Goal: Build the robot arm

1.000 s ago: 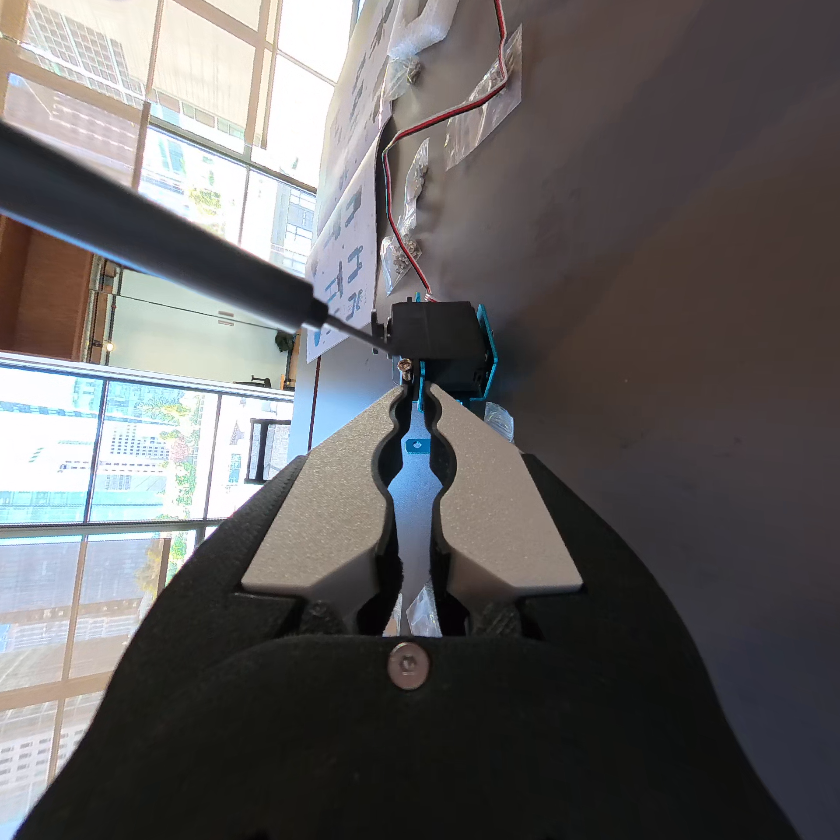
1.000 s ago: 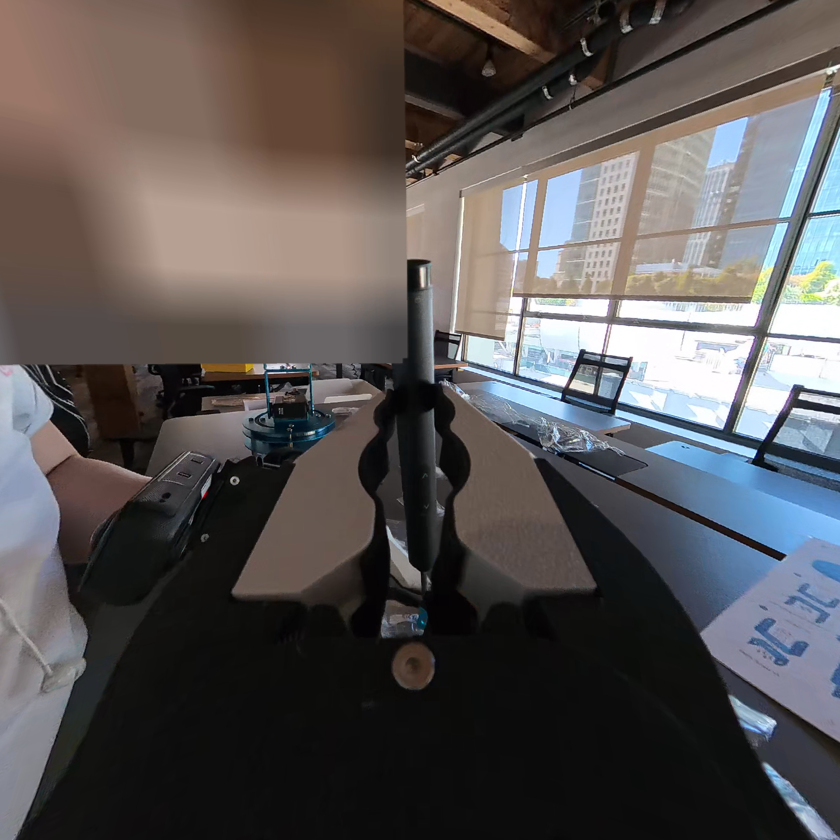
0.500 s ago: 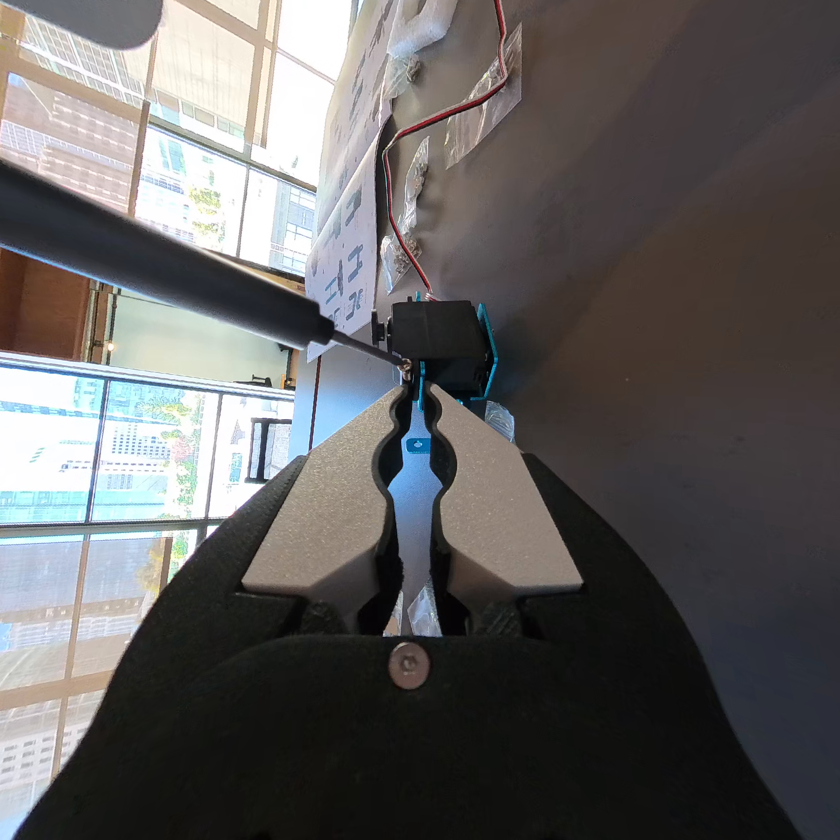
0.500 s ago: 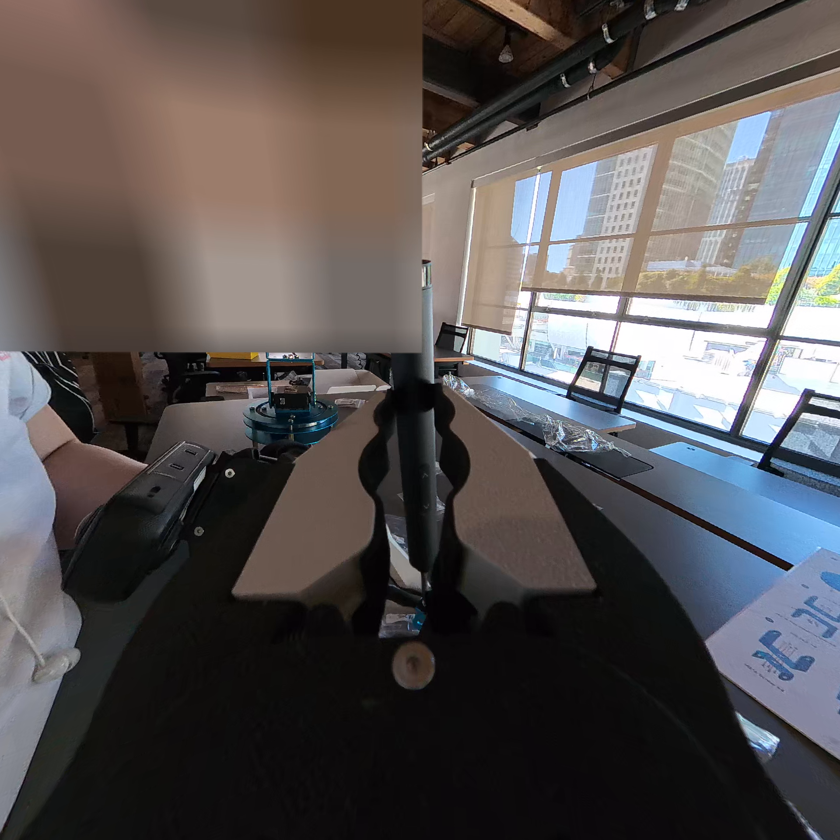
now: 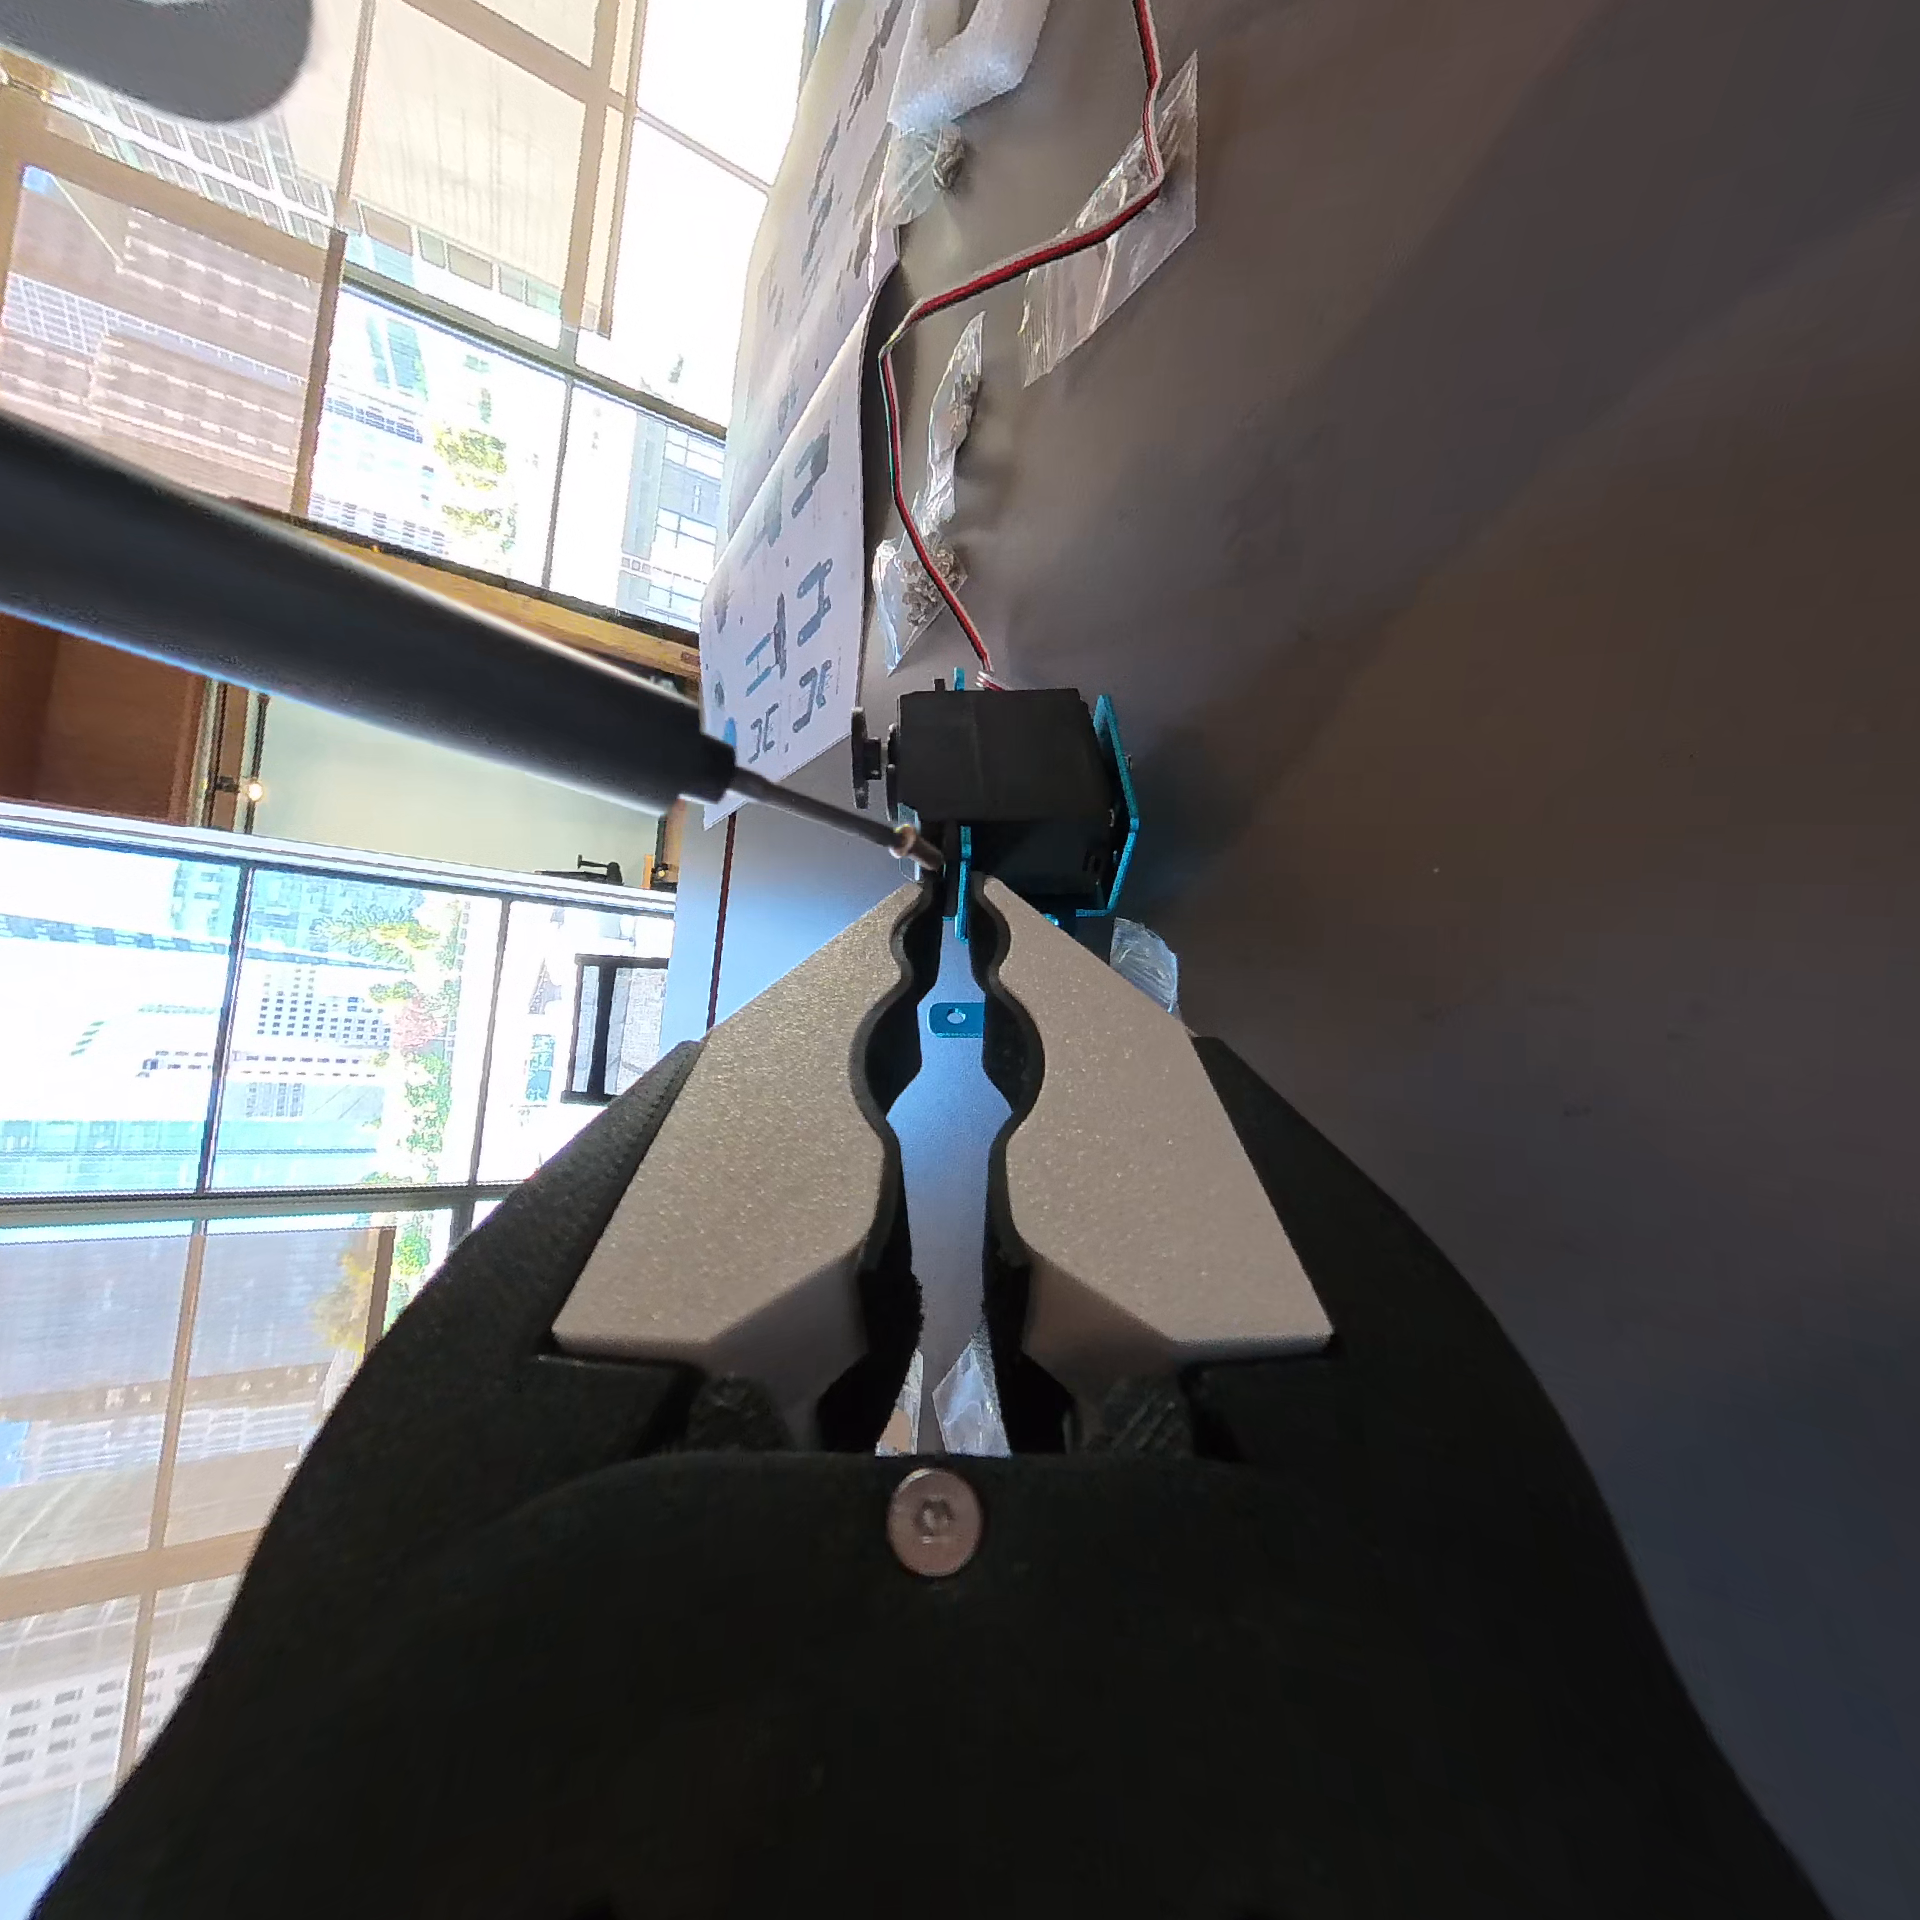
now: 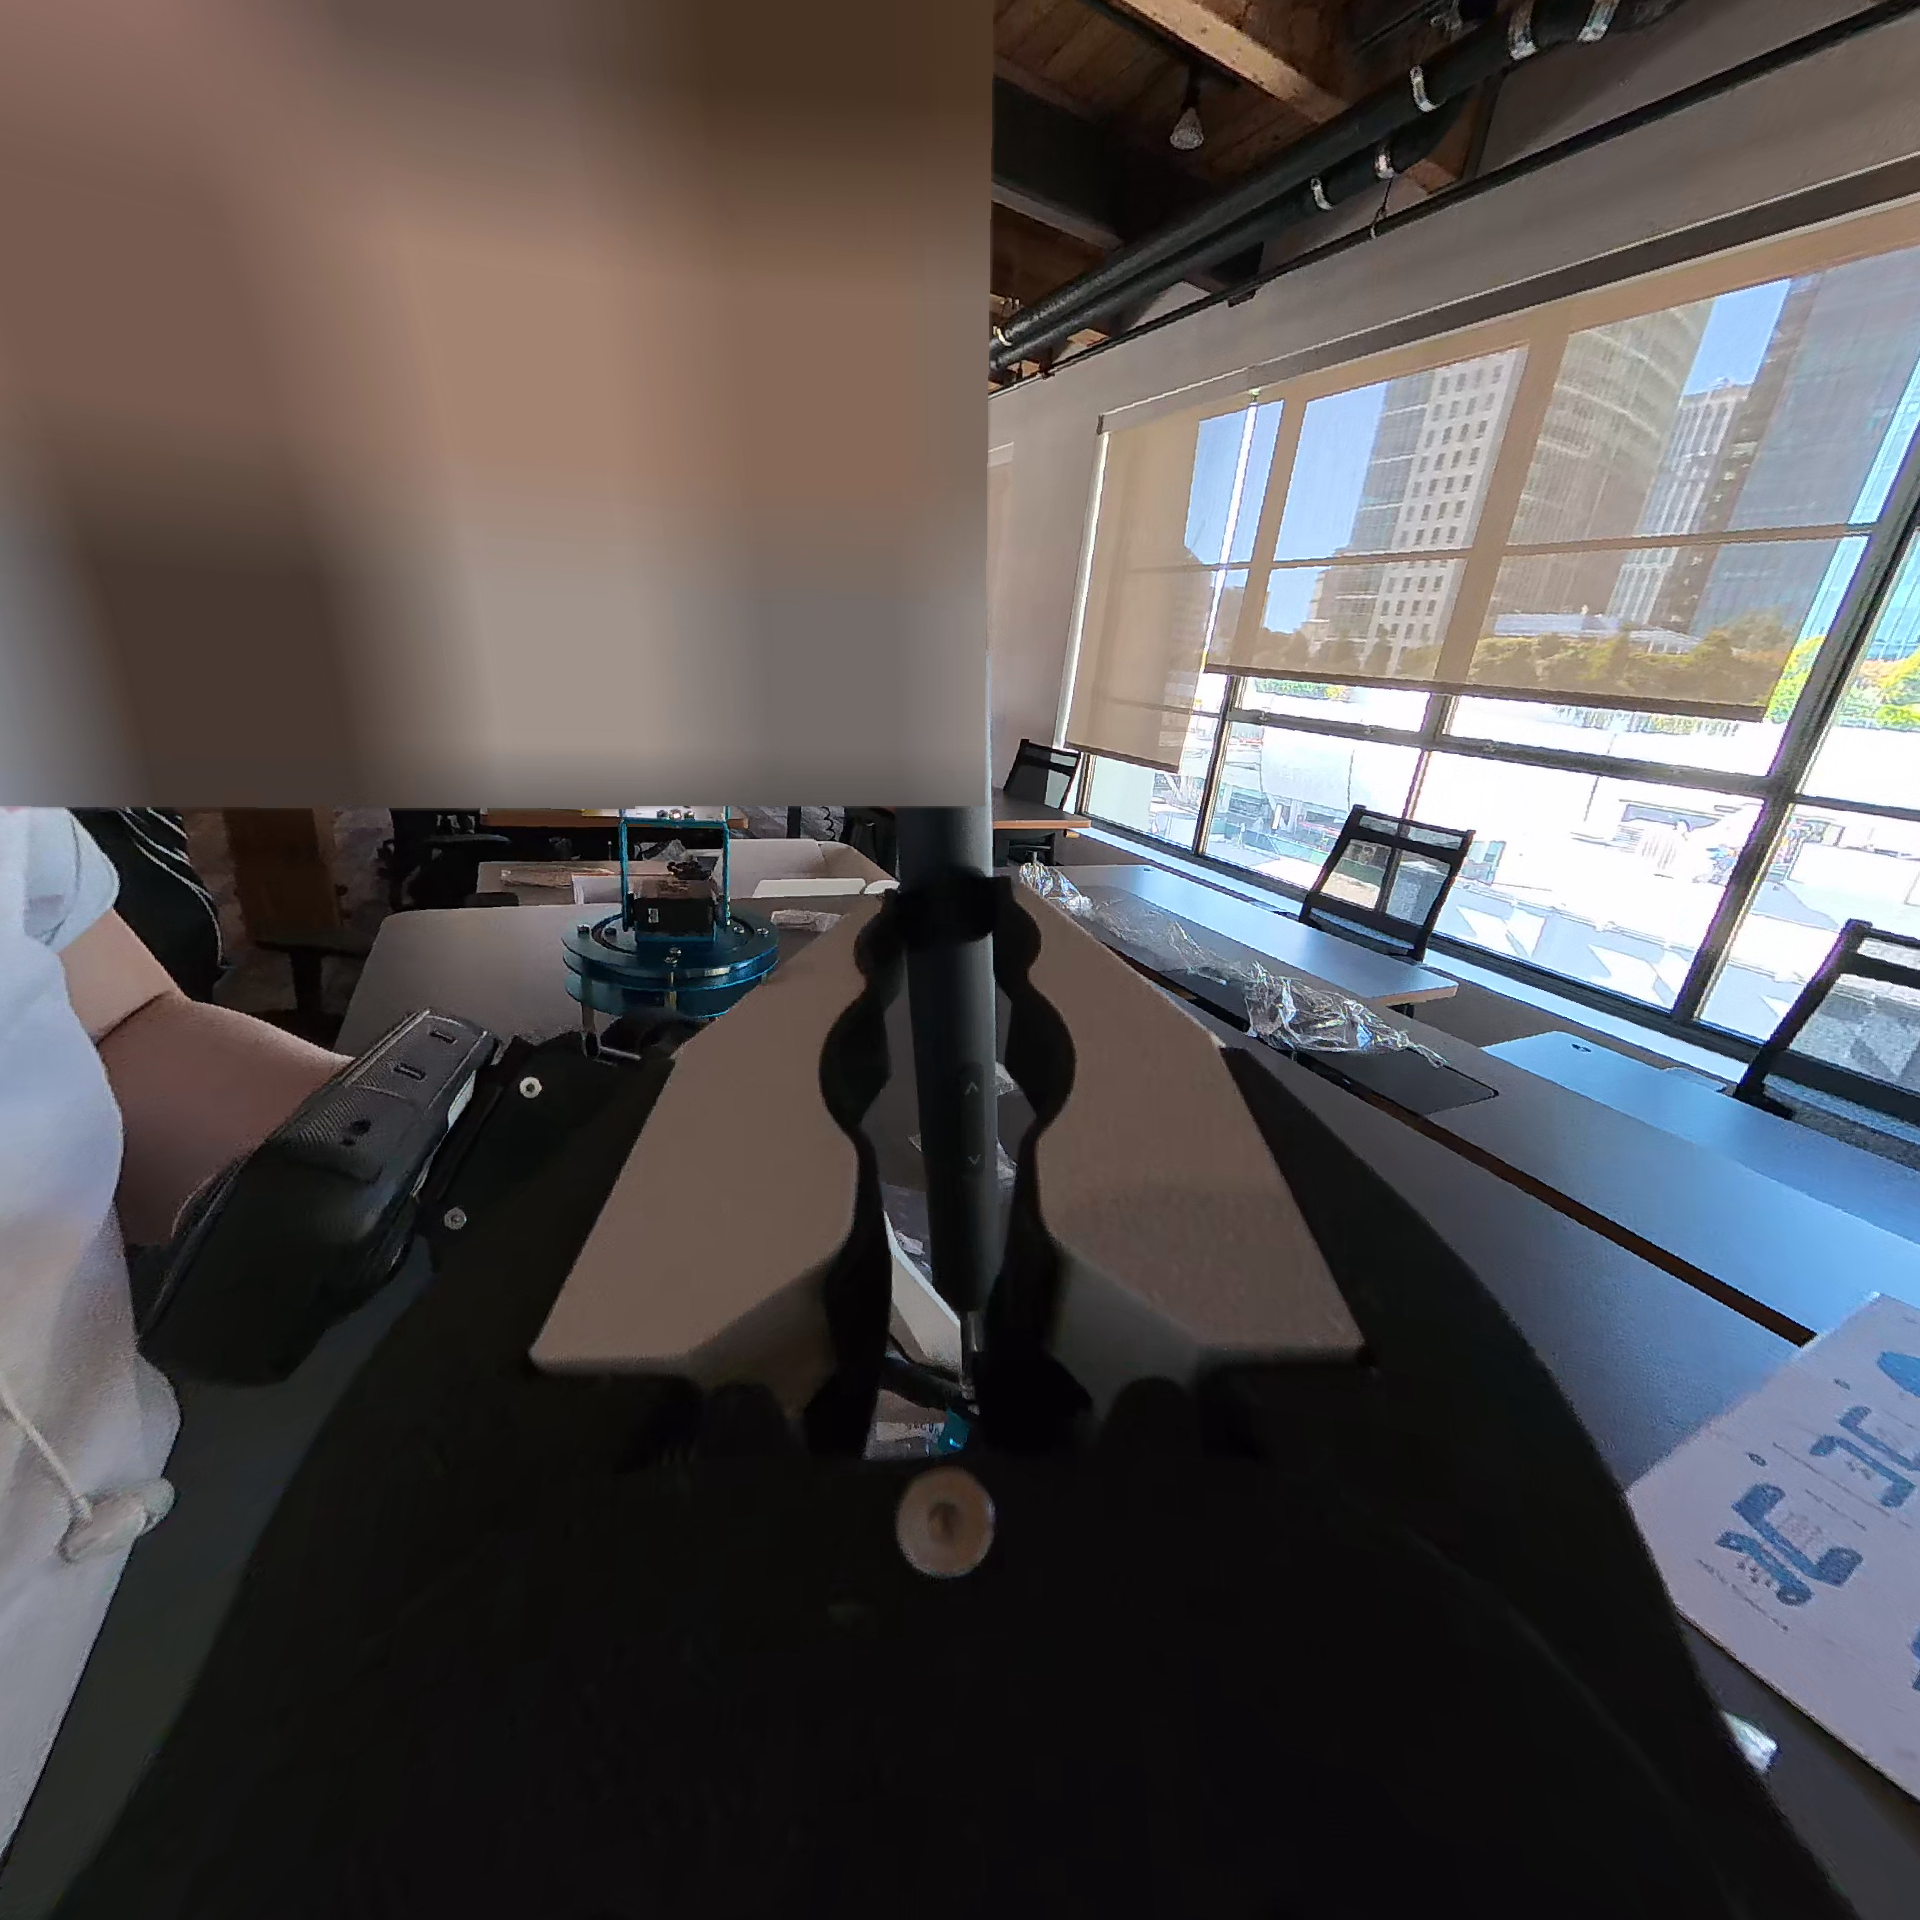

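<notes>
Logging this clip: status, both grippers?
Left gripper clamps teal metal bracket with black servo. Right gripper grips slim dark screwdriver, tip on screw.

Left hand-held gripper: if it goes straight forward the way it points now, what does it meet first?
Nothing new, as far as depth shows: the left hand-held gripper seems already closed on the thin blue metal bracket; straight behind that sits the black box-shaped servo motor.

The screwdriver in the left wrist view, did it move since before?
Yes. The screwdriver tip slid down the black servo, from its upper front corner to the screw at the blue bracket.
</notes>
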Demonstrator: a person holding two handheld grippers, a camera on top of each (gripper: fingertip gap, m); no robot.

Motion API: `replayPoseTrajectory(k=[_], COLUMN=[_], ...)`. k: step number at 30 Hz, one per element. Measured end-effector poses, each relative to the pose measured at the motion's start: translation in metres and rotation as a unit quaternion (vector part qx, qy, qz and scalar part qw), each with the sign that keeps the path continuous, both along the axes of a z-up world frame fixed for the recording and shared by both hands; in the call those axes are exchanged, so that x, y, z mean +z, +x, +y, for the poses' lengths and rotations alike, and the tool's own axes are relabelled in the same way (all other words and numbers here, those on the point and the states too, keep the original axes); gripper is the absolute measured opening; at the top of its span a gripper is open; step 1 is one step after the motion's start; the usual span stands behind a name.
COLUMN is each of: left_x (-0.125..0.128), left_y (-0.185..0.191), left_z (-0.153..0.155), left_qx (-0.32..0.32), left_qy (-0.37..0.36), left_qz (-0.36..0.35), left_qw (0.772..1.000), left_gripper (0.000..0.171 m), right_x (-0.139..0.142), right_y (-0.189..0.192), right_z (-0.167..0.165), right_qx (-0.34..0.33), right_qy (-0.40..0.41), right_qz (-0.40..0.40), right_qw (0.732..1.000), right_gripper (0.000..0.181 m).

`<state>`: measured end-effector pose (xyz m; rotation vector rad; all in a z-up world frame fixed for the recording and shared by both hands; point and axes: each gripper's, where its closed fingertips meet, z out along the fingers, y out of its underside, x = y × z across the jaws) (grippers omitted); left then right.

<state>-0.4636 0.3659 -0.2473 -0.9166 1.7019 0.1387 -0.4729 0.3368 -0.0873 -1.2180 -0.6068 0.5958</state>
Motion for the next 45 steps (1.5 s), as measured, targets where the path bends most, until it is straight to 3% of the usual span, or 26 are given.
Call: replayPoseTrajectory(k=[45], left_x=[-0.004], left_y=[0.001], left_z=[-0.005], left_qx=[-0.01], left_qy=[0.014], left_qz=[0.011], left_qw=[1.0], left_gripper=[0.004], right_x=[-0.013], right_y=[0.016], right_z=[0.044], right_qx=[-0.024], right_qy=[-0.178], right_qz=[0.014], right_qw=[0.984], right_gripper=[0.016])
